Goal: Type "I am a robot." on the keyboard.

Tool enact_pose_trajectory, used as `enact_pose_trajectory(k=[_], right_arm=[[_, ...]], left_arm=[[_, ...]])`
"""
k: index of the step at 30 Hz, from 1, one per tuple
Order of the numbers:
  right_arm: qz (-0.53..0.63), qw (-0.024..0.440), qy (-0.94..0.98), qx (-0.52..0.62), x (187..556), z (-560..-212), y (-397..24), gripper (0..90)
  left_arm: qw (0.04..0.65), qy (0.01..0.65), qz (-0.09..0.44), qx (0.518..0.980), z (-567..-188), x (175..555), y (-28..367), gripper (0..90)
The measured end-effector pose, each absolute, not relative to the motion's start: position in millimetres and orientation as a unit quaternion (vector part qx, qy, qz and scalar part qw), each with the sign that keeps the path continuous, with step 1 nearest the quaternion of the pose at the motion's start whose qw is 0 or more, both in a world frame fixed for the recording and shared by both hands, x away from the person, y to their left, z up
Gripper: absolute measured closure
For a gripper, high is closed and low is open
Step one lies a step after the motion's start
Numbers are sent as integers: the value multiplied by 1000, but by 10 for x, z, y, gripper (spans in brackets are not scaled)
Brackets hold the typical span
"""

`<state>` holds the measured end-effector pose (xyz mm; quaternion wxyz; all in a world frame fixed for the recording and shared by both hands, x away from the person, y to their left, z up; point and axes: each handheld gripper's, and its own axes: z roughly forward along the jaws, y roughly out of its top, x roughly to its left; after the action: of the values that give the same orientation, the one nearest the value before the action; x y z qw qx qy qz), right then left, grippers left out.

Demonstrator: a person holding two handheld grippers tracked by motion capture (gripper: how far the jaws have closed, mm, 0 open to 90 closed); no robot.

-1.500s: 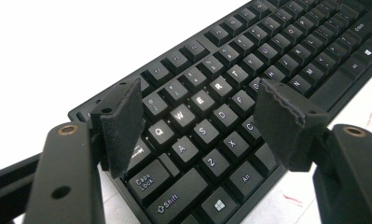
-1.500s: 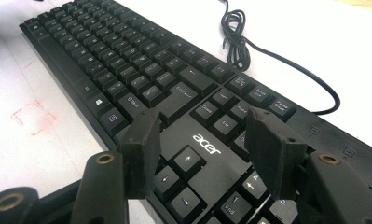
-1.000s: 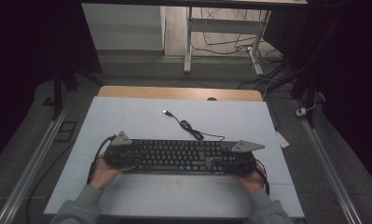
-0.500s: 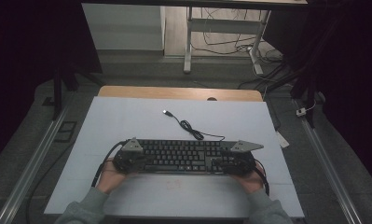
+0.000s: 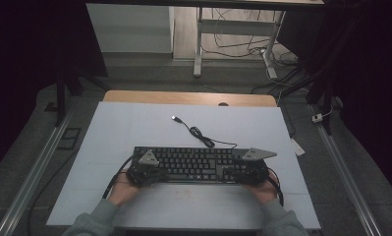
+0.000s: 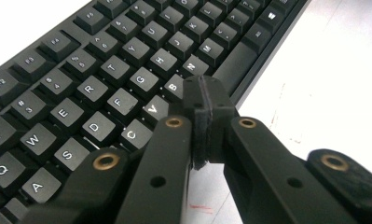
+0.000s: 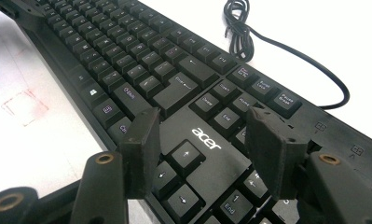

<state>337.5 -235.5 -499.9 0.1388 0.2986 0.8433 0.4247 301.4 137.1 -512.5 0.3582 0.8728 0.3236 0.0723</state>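
A black Acer keyboard (image 5: 193, 162) lies across the near part of the white board (image 5: 134, 128). Its cable (image 5: 203, 137) curls away to a USB plug (image 5: 175, 118). My left gripper (image 5: 158, 172) is over the keyboard's left end. In the left gripper view it (image 6: 203, 105) is shut with nothing between its pads, the tips above the B key (image 6: 174, 87) near the space bar; contact is unclear. My right gripper (image 5: 234, 172) is at the right end. In the right gripper view it (image 7: 202, 128) stands open above the arrow keys (image 7: 186, 154) and the logo.
A wooden table edge (image 5: 188, 97) borders the board at the back. Faint red marks (image 7: 25, 107) stain the board in front of the keyboard. Metal rails (image 5: 36, 167) run along both sides, and desk legs with floor cables (image 5: 242, 44) lie beyond.
My left gripper has moved right, from beside the keyboard's left end onto its keys. The right gripper and the keyboard have stayed put.
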Motion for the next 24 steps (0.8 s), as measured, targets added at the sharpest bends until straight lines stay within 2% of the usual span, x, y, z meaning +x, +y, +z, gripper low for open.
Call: enact_pose_trajectory(k=[24], right_arm=[[420,140,845,299,3380,-5003,-2357,455]], left_arm=[[340,324,87,879,-5192,3025,1327,890]])
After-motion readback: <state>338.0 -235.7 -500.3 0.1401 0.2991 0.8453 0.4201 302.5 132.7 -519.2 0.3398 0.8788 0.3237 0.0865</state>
